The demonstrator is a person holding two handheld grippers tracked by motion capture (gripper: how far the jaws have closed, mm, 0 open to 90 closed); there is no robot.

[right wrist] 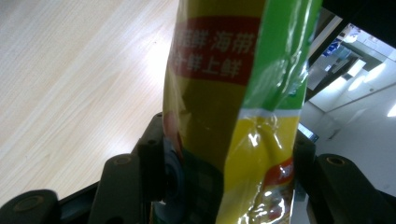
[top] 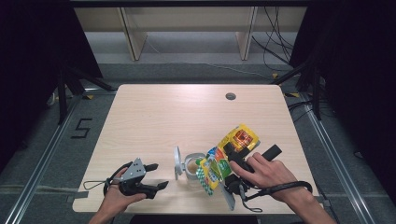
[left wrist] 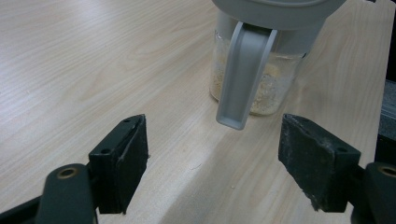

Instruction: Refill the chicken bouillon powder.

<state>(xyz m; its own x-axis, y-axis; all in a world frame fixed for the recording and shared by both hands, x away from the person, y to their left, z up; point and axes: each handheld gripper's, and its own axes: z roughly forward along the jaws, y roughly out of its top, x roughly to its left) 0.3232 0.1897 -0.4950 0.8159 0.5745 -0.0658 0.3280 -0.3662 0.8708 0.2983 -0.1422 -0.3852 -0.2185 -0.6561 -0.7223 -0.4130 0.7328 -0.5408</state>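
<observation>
At 5 o'clock on the surface (top: pixel 154 116), with right hand-held gripper (top: pixel 232 164) clenched on the tilted pouch (top: pixel 226 156), keep mouth over the open jar (top: pixel 193 166), tip slowly; left hand-held gripper (top: pixel 152 176) released, ready at 7 o'clock to steady the jar.

Even overhead light brightens the bench (top: pixel 177 116) while the surroundings fall dark. Glare streaks the foil packet (right wrist: pixel 233 93), which sits blurred close to the lens; a window behind it blows out white.

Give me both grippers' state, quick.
Left gripper: open, empty, facing the jar.
Right gripper: closed on the yellow-green packet.
</observation>
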